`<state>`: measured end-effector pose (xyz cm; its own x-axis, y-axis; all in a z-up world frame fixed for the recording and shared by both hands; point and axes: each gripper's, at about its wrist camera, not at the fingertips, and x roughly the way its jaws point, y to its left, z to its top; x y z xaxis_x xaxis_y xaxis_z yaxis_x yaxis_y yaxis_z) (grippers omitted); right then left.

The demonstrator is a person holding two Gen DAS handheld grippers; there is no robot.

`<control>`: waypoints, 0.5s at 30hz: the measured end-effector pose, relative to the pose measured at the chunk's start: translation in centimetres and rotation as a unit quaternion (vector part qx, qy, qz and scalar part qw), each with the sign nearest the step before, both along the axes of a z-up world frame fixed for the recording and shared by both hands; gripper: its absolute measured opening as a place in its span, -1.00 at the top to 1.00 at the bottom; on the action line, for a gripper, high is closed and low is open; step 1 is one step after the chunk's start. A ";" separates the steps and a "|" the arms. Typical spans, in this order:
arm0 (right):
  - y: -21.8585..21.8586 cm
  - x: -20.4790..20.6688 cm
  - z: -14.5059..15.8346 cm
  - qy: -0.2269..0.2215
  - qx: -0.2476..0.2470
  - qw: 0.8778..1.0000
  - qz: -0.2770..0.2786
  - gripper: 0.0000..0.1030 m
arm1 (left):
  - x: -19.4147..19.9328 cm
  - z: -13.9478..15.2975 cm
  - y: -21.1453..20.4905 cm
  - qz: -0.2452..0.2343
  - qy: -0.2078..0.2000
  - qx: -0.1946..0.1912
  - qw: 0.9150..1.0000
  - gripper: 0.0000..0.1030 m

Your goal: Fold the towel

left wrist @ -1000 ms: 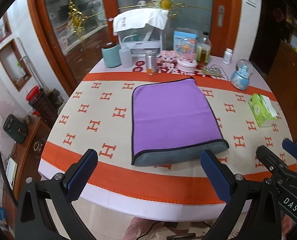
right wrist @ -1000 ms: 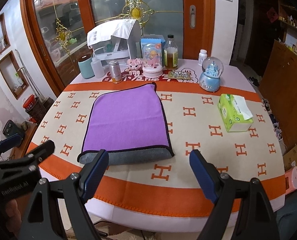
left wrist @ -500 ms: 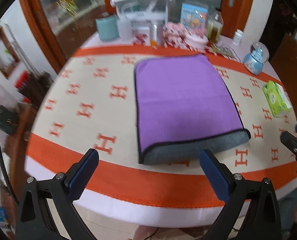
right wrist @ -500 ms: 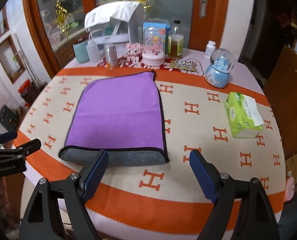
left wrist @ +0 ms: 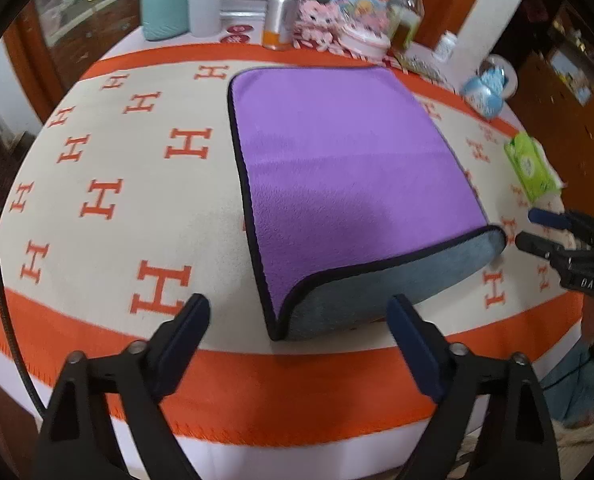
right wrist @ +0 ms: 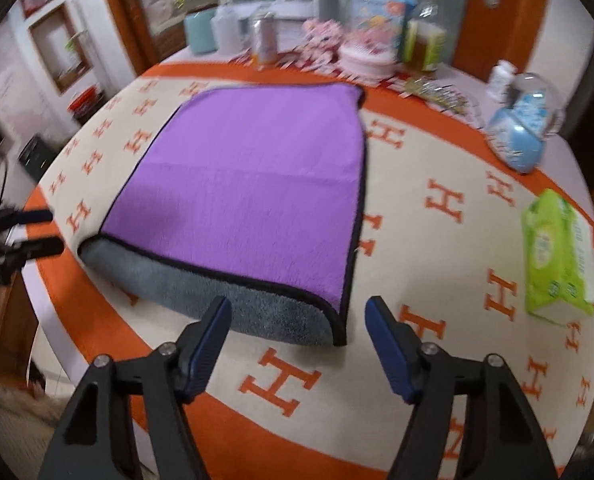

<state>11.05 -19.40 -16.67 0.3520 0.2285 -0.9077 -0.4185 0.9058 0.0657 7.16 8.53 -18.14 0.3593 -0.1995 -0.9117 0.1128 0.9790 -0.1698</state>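
A purple towel (left wrist: 349, 160) with black trim lies folded once on the table, its grey underside showing along the near fold. It also shows in the right wrist view (right wrist: 249, 176). My left gripper (left wrist: 297, 312) is open and empty, just short of the towel's near left corner. My right gripper (right wrist: 297, 316) is open and empty, just short of the near right corner. The right gripper also appears at the right edge of the left wrist view (left wrist: 537, 228), and the left gripper at the left edge of the right wrist view (right wrist: 37, 232).
The round table wears a cream and orange H-pattern cloth (left wrist: 97, 200). A green tissue pack (right wrist: 557, 256) lies to the right. A blue snow globe (right wrist: 521, 136), bottles, a can (left wrist: 279, 18) and boxes crowd the far edge.
Both grippers have moved forward and down toward the towel's near corners. The towel has not moved.
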 end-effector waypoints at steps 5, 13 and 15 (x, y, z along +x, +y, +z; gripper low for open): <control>-0.2 1.0 -2.0 0.025 0.004 0.999 0.030 -0.15 | 1.9 -2.4 0.2 -0.038 0.034 -0.016 0.999 -0.14; -1.6 2.7 -3.1 0.055 0.039 0.996 0.061 0.14 | 2.8 -3.0 -0.5 -0.107 0.039 -0.040 0.993 -0.01; -1.5 3.0 -3.3 0.058 0.038 0.995 0.068 0.19 | 2.9 -3.0 -0.8 -0.123 0.037 -0.043 0.991 -0.01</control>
